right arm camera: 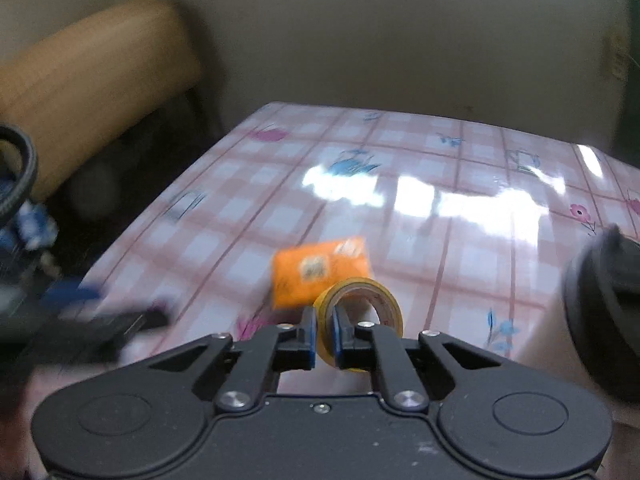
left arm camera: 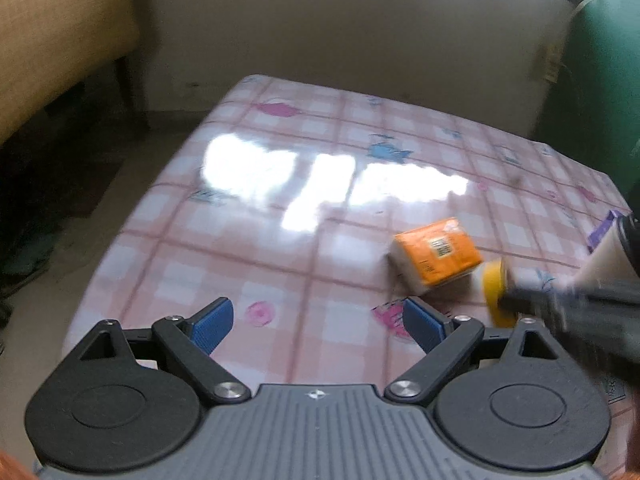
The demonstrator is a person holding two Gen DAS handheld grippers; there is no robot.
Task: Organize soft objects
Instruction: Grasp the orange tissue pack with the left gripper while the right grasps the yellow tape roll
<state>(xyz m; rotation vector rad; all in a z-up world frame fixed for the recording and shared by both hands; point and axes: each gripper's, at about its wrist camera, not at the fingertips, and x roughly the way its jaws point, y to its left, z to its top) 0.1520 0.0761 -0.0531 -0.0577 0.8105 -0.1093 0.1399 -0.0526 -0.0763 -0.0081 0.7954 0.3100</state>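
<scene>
With the right gripper [right arm camera: 325, 336] pinched on the wall of the yellow tape roll [right arm camera: 362, 312], just near of the orange tissue pack [right arm camera: 320, 270] on the checked tablecloth [right arm camera: 460, 248], the roll is best carried upright while the left gripper [left arm camera: 318, 322], spread empty, is kept clear.

Glossy plastic tablecloth [left arm camera: 320, 248]; shiny film-wrapped orange pack [left arm camera: 438, 256].

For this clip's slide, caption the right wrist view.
Right gripper pinches a yellow tape roll above the checked tablecloth, orange tissue pack just beyond.
</scene>
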